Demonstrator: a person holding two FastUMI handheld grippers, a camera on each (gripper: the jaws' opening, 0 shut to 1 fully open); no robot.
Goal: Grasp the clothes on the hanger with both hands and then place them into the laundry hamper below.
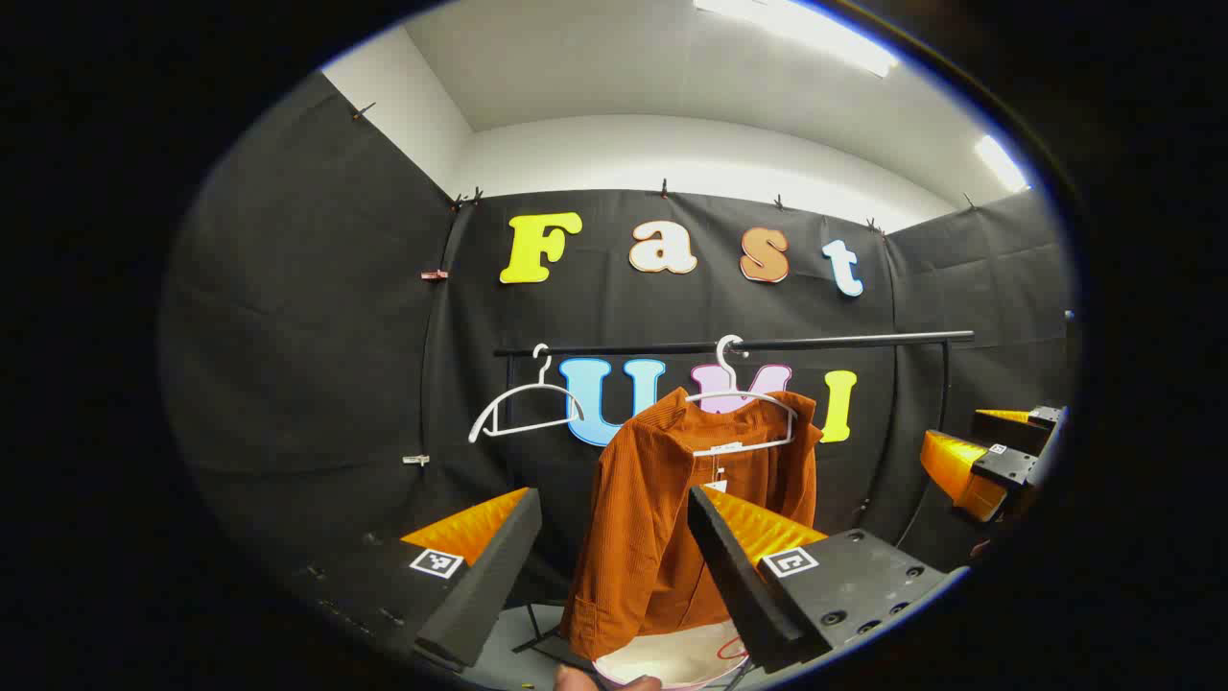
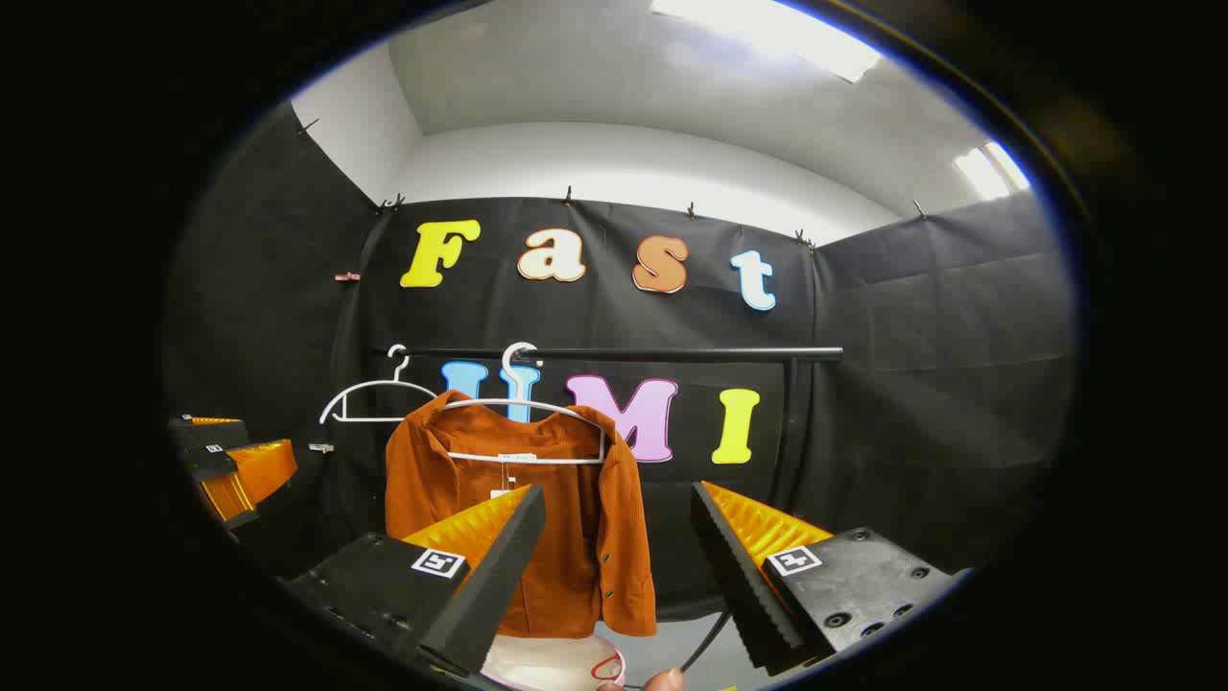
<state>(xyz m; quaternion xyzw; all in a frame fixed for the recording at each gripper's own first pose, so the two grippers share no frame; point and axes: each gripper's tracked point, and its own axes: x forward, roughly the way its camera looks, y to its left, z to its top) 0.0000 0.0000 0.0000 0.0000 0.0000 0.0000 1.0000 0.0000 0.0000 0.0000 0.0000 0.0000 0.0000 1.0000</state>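
A rust-orange corduroy jacket (image 1: 662, 518) (image 2: 576, 518) hangs on a white hanger (image 1: 743, 398) (image 2: 523, 408) from a black rail (image 1: 739, 344) (image 2: 624, 354). Beneath it stands a pale laundry hamper (image 1: 672, 662) (image 2: 552, 662), partly hidden by the fingers. My left gripper (image 1: 614, 566) is open, short of the jacket, with nothing between its fingers. My right gripper (image 2: 614, 566) is open too, aimed just right of the jacket. The right gripper (image 1: 993, 461) appears at the right edge of the left gripper view; the left gripper (image 2: 230, 470) appears at the left edge of the right gripper view.
A second white hanger (image 1: 523, 408) (image 2: 374, 398) hangs bare on the rail, left of the jacket. The rail's upright post (image 1: 945, 384) (image 2: 789, 422) stands at the right. Black cloth walls close the booth on three sides.
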